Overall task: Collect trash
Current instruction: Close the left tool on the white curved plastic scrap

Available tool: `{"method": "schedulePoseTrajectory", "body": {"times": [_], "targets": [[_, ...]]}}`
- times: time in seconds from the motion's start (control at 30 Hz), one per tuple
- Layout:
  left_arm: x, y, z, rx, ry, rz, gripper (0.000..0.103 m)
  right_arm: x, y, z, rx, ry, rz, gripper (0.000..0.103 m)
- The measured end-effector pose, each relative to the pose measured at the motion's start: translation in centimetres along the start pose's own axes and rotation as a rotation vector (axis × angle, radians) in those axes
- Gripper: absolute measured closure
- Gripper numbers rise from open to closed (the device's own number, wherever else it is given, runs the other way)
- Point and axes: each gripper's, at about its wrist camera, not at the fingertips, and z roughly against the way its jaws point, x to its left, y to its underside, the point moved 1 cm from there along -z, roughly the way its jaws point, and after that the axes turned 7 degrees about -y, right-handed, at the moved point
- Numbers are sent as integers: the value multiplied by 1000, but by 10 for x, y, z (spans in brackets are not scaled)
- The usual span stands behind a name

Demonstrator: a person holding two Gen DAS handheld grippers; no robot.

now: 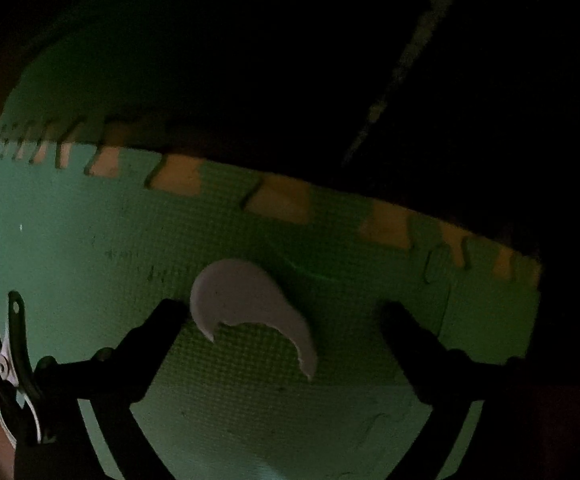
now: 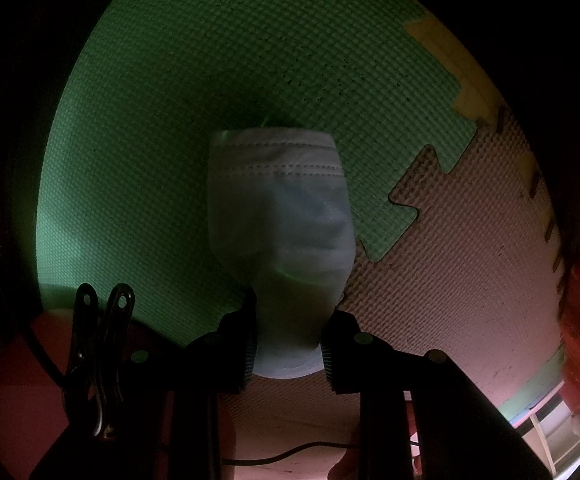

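Hanging lengthwise from right tool (image 2: 288,344): mask (image 2: 280,216)

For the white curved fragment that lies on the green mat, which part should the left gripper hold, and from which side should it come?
Grip the white fragment across its broad rounded end, coming straight down from above. It lies flat on the green foam mat, between the open fingers of the left gripper, and that end looks sturdier than the thin pointed tip with its jagged inner edge. Probably one finger needs to catch under the rim.

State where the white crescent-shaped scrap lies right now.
In the left wrist view the white crescent-shaped scrap lies flat on the green foam mat, between the open left gripper fingers, nearer the left-hand one.
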Motion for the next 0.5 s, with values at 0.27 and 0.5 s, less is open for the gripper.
{"method": "schedulePoseTrajectory", "body": {"times": [0.27,0.5], "targets": [[-20,17,39,-71,-6,-29,56,0,-1,1,-1,2,1,75],[-28,35,45,-104,7,-97,62,1,0,2,-3,3,2,75]]}}
